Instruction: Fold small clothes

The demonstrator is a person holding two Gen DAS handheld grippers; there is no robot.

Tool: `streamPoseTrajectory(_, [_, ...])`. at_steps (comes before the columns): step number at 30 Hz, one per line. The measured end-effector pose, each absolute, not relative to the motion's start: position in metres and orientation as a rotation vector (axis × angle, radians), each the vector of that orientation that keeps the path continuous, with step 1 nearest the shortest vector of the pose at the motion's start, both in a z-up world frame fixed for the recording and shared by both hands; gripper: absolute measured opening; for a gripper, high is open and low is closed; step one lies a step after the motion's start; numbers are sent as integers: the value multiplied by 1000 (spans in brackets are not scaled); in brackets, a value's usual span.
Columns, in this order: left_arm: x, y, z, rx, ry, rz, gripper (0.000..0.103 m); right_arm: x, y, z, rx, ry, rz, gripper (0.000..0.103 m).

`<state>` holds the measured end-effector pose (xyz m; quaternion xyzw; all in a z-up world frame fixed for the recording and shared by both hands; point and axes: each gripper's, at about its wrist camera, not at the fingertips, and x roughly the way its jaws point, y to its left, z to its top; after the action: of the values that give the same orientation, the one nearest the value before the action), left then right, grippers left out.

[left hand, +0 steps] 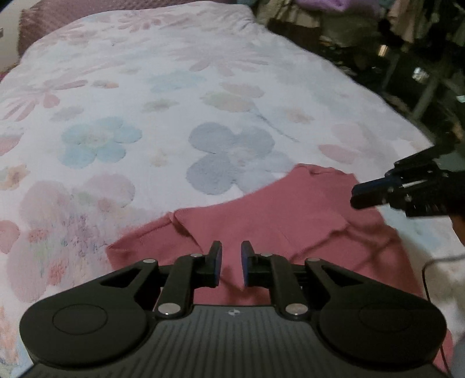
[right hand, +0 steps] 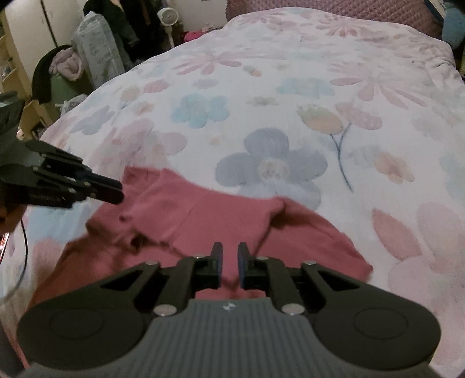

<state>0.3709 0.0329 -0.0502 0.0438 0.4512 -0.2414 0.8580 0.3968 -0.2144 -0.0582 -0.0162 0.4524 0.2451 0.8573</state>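
A pink garment (left hand: 276, 215) (right hand: 203, 215) lies partly folded on the flowered bed cover (left hand: 145, 87) (right hand: 290, 72), its upper layer doubled over the lower one with creases at the edges. My left gripper (left hand: 231, 247) hovers over the garment's near part, jaws a narrow gap apart, pink cloth showing in the gap but not pressed by the pads. My right gripper (right hand: 230, 248) stands the same way over the garment, with a small fold of cloth low between the jaws. Each gripper also shows in the other's view, the right gripper (left hand: 353, 194) and the left gripper (right hand: 120, 190) at the garment's sides.
The bed cover stretches far beyond the garment. A purple quilted pillow (right hand: 334, 11) lies at the head. Dark clutter and racks (left hand: 377, 43) stand off one bed side; a fan (right hand: 168, 14), bedding and a cabinet off the other. A thin cable (left hand: 425, 276) hangs near the garment.
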Motion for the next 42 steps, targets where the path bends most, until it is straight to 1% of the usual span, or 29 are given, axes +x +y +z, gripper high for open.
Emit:
streamPoseTrajectory(1, [374,28,-55,91,954,-501,15,400,-210,-61,-19,951,514,15])
streamPoseTrajectory(6, [375,13,-88,161,1019,-483,15,407,-193,-90,-15,1012,509,15])
streamPoseTrajectory(8, [375,15,-104,155,1036,-466,22,407,-194,-107,-9,1044,496,14])
streamPoseTrajectory(9, [376,18,-109,133,1036,-460,22,406,-196,-114,10,1051,490,14])
streamPoseTrajectory(11, [377,23,-109,89,1037,-461,22,406,-202,-121,68,1059,477,14])
streamPoseTrajectory(14, [378,33,-95,42,999,-491,22,407,-209,-112,107,1040,487,15])
streamPoseTrajectory(15, [380,38,-91,16,983,-488,22,407,-211,-106,108,1021,485,18])
streamPoseTrajectory(16, [383,45,-88,-17,971,-474,25,408,-214,-101,111,1004,475,26])
streamPoseTrajectory(17, [389,50,-87,-48,967,-453,29,410,-219,-97,127,987,459,30])
streamPoseTrajectory(18, [396,56,-89,-83,970,-416,31,415,-224,-96,155,979,440,38])
streamPoseTrajectory(19, [403,62,-91,-126,977,-382,31,420,-229,-95,192,978,414,43])
streamPoseTrajectory(22, [421,83,-102,-327,996,-342,31,438,-247,-103,355,1006,334,45])
streamPoseTrajectory(24, [428,87,-107,-395,1000,-327,31,449,-254,-113,448,1021,303,43])
streamPoseTrajectory(26, [434,81,-111,-383,999,-311,31,459,-259,-124,513,1033,273,34])
streamPoseTrajectory(27, [437,78,-114,-369,1007,-303,29,462,-260,-128,538,1038,270,20])
streamPoseTrajectory(28, [439,74,-117,-351,1014,-299,21,466,-260,-133,556,1044,271,9])
streamPoseTrajectory(29, [440,71,-119,-329,1015,-294,16,468,-260,-138,556,1046,263,7])
streamPoseTrajectory(30, [441,69,-121,-304,1016,-289,16,469,-259,-141,539,1040,244,2])
streamPoseTrajectory(31, [441,66,-124,-279,1021,-280,14,470,-259,-144,521,1035,233,0])
streamPoseTrajectory(34, [441,59,-132,-216,1034,-265,14,471,-259,-154,495,1044,210,0])
streamPoseTrajectory(38, [437,57,-126,-185,1025,-262,19,469,-257,-152,462,1034,206,0])
streamPoseTrajectory(40, [432,59,-116,-162,1009,-266,19,465,-258,-140,432,1010,206,9])
streamPoseTrajectory(42, [422,58,-104,-109,979,-279,19,458,-256,-126,371,980,207,9])
